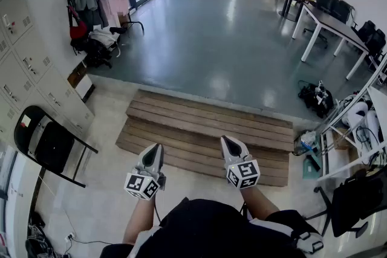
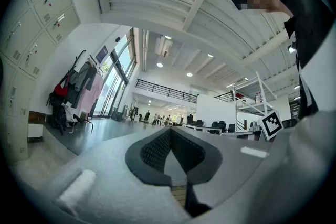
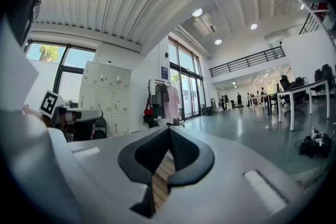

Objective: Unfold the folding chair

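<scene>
Head view: my left gripper [image 1: 155,149] and right gripper [image 1: 227,142] were side by side over a brown slatted wooden platform [image 1: 205,130]. Both pointed away from me, and their marker cubes hid my wrists. The black metal folding chair [image 1: 51,145] was well apart from both, at the picture's left. It was folded flat against the grey metal lockers [image 1: 36,78]. Its long axis slanted, with the rounded back toward the upper left and the feet toward the lower right.

Left gripper view: the jaws were pressed together and held nothing. The tips met in front of a distant glossy grey floor [image 2: 100,131].

Right gripper view: the jaws were likewise fully closed and empty, with wooden slats showing below them. At the left, my other gripper's body covered part of a dark shape in front of the lockers, which was too unclear to name.
</scene>
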`<move>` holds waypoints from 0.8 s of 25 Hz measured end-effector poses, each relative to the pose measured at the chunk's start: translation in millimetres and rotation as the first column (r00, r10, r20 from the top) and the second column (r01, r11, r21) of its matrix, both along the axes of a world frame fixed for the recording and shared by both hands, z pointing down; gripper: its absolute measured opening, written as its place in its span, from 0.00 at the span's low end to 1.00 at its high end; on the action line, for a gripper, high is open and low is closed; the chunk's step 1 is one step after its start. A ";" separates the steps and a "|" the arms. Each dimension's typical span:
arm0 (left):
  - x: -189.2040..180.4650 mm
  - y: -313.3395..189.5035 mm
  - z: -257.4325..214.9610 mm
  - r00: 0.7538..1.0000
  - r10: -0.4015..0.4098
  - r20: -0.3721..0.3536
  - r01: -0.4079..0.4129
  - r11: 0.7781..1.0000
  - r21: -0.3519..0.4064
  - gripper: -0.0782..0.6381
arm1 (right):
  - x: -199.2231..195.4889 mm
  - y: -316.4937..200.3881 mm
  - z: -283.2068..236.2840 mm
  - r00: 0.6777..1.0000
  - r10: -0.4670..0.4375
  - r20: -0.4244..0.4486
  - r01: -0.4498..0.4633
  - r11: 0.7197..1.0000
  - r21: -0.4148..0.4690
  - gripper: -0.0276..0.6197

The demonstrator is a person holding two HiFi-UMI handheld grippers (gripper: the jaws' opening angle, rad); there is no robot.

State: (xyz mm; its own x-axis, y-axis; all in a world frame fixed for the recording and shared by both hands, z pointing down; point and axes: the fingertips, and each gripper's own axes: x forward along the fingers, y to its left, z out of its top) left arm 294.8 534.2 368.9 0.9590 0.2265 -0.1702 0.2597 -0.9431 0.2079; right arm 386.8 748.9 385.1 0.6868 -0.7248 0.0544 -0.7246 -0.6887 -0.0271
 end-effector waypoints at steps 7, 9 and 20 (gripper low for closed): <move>-1.4 -1.1 2.2 1.000 0.006 0.024 -0.006 1.000 -0.003 0.11 | -1.3 -6.0 7.0 1.000 -0.006 0.025 0.007 1.000 -0.008 0.05; -0.6 -3.9 3.6 1.000 0.003 0.019 -0.003 1.000 -0.001 0.11 | -0.4 -7.3 7.5 1.000 -0.006 0.028 0.007 1.000 -0.006 0.05; -0.4 5.0 10.3 0.998 -0.054 0.045 0.054 0.999 -0.002 0.11 | 7.6 2.1 14.0 0.995 -0.069 0.066 0.064 0.996 0.068 0.05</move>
State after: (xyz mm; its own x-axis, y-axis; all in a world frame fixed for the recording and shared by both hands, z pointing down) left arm 294.4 539.1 379.2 0.9764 0.1741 -0.1275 0.1991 -0.9547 0.2211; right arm 394.4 751.0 399.1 0.6333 -0.7722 0.0508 -0.7636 -0.6342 -0.1217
